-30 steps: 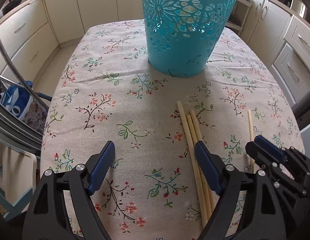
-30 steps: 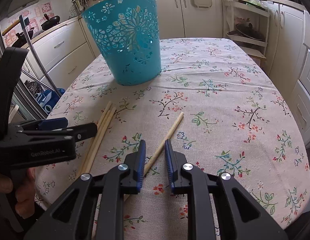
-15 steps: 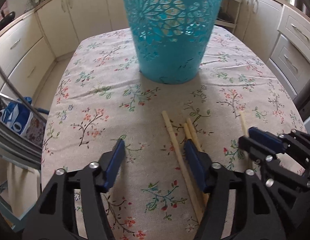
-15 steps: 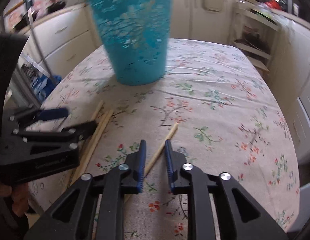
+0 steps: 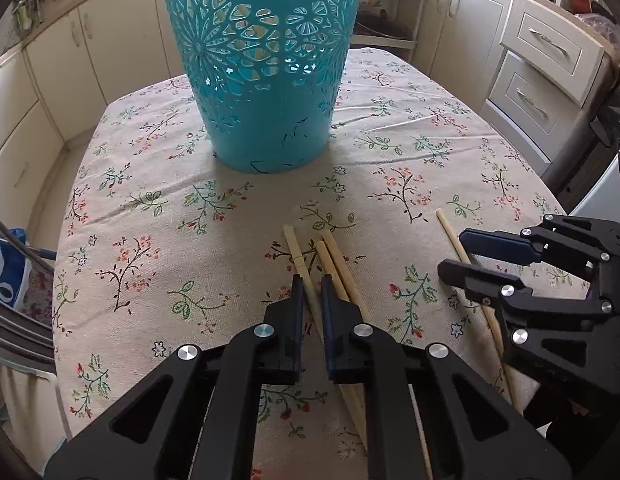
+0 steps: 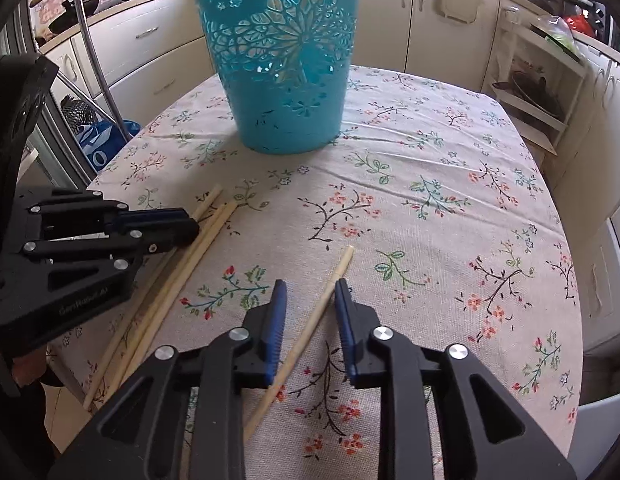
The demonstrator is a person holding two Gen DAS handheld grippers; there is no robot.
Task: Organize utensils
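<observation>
Basket (image 5: 265, 80) – teal, floral cutouts; tablecloth (image 6: 410, 208) – beige, floral print

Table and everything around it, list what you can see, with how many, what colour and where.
chopsticks: four, pale wood; three bunched at the near left, one apart on the right
basket: one, turquoise, cut-out flowers; upright at the far middle of the table
tablecloth: one, beige floral; covers the table
cabinets: cream; around the table
blue bag: one; on the floor, left
left tongs: black, blue pads; just closed on the leftmost bunched chopstick
right tongs: black, blue pads; open astride the lone chopstick
</observation>
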